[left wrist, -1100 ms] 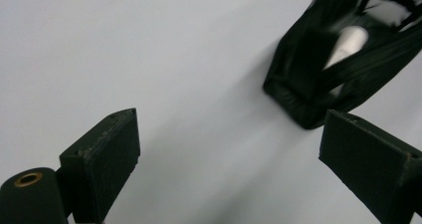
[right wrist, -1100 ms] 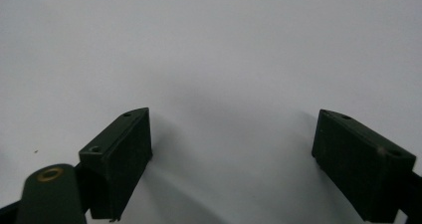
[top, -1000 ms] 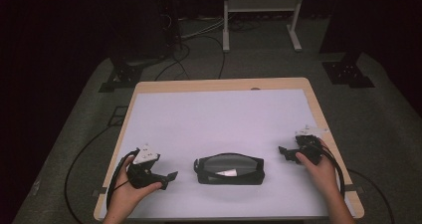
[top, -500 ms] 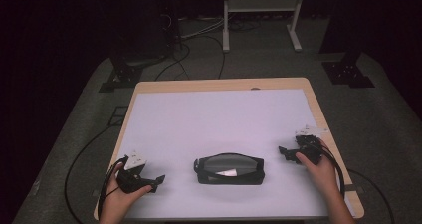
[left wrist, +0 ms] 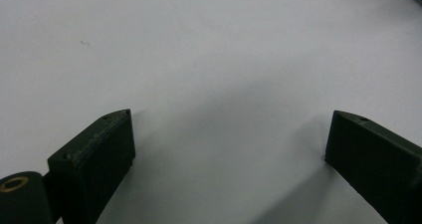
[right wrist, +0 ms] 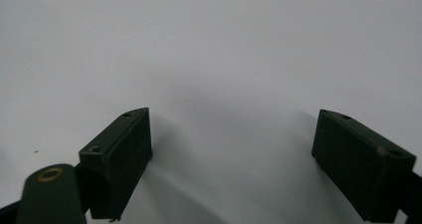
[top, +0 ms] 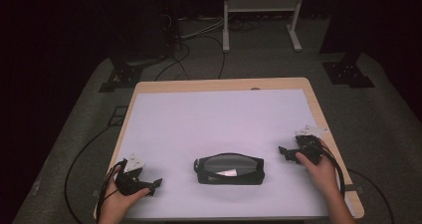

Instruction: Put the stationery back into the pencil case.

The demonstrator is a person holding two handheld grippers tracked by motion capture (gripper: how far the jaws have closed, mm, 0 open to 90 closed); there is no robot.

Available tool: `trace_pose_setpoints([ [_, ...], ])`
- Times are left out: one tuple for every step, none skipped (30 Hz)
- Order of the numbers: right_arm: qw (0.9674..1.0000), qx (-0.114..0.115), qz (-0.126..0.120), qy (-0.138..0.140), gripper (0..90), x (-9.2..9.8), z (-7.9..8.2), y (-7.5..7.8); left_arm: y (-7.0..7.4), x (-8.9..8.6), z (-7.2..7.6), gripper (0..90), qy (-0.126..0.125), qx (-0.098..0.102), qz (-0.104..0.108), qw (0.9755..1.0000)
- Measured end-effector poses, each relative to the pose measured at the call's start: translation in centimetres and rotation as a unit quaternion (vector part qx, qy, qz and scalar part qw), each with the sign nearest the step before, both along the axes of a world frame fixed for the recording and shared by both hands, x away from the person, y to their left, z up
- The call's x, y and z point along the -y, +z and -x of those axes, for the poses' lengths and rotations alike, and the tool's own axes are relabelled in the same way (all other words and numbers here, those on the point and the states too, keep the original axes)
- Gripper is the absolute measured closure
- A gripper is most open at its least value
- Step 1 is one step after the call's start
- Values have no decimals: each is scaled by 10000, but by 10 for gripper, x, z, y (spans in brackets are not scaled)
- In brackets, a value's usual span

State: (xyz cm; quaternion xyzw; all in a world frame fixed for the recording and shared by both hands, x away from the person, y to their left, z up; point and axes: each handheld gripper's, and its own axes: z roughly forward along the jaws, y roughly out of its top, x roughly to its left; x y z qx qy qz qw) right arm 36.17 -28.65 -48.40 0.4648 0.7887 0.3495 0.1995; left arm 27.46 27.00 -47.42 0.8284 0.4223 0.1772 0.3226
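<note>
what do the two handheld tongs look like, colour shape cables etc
Both tongs, left and right, are black, each topped by a pale grey plate and trailing a black cable. In the gripper views, the jaws are blocky, matt black pads with small screw holes. No sleeves show on the forearms.

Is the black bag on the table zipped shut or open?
Cannot tell. The black bag lies flat on the table, its lighter top showing something pale, but the zip is too small to see.

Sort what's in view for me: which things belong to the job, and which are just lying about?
In the job:
- black pouch lying on the table
- left gripper, open, beside it
- right gripper, open, beside it

Lying about:
- white metal stand on the floor
- cables beyond the table
- black floor bases
</note>
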Motion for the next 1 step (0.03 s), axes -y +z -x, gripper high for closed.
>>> trace_pose_setpoints([
  [10000,-5,5,0,148,0,0,0,0,0,0,40,0,0,0,10000],
])
